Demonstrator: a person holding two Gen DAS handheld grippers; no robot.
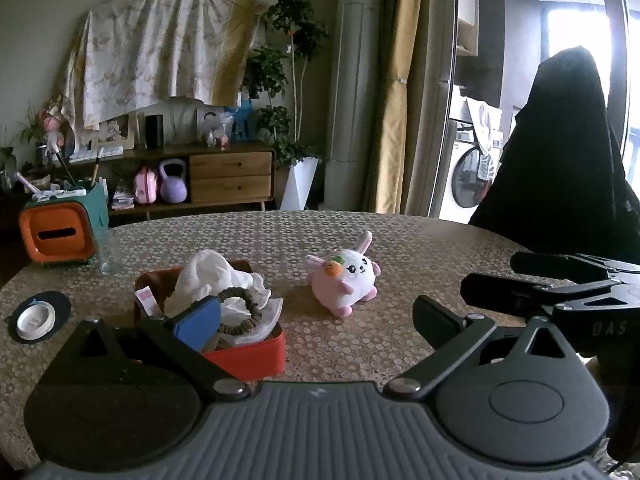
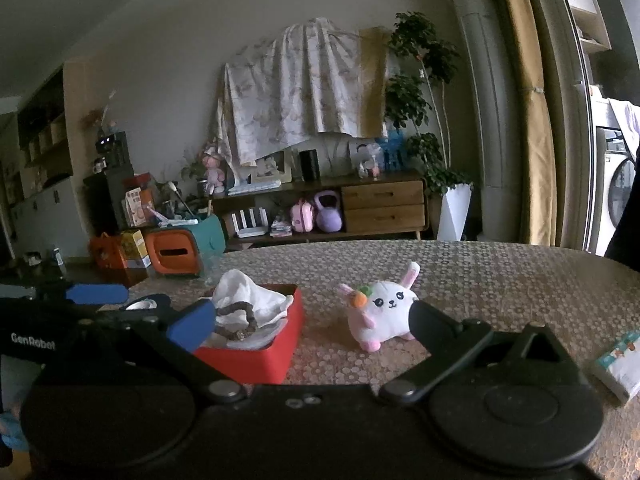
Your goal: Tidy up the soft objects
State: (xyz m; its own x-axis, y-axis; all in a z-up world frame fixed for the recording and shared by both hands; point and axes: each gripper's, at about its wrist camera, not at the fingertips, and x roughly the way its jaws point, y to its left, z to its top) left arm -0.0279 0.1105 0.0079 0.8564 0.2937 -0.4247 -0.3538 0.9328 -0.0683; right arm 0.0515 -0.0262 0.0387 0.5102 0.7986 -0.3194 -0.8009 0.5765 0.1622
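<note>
Left wrist: my spread left gripper (image 1: 316, 320) frames bunny (image 1: 345, 276); box (image 1: 248, 354) at 9 o'clock half hidden; right gripper (image 2: 312, 320) spread.

My left gripper (image 1: 316, 322) hangs wide open above the patterned table (image 1: 420, 240). My blue-padded finger (image 1: 199, 322) overlaps the red box (image 1: 256, 356), which holds a white cloth (image 1: 216, 280) and a brown scrunchie (image 1: 244, 312). Just beside it stands a pink-and-white bunny plush (image 1: 346, 280).

My left gripper (image 1: 316, 320) is spread wide, holding nothing. My right gripper (image 2: 312, 320) is wide apart too, just beside it.
</note>
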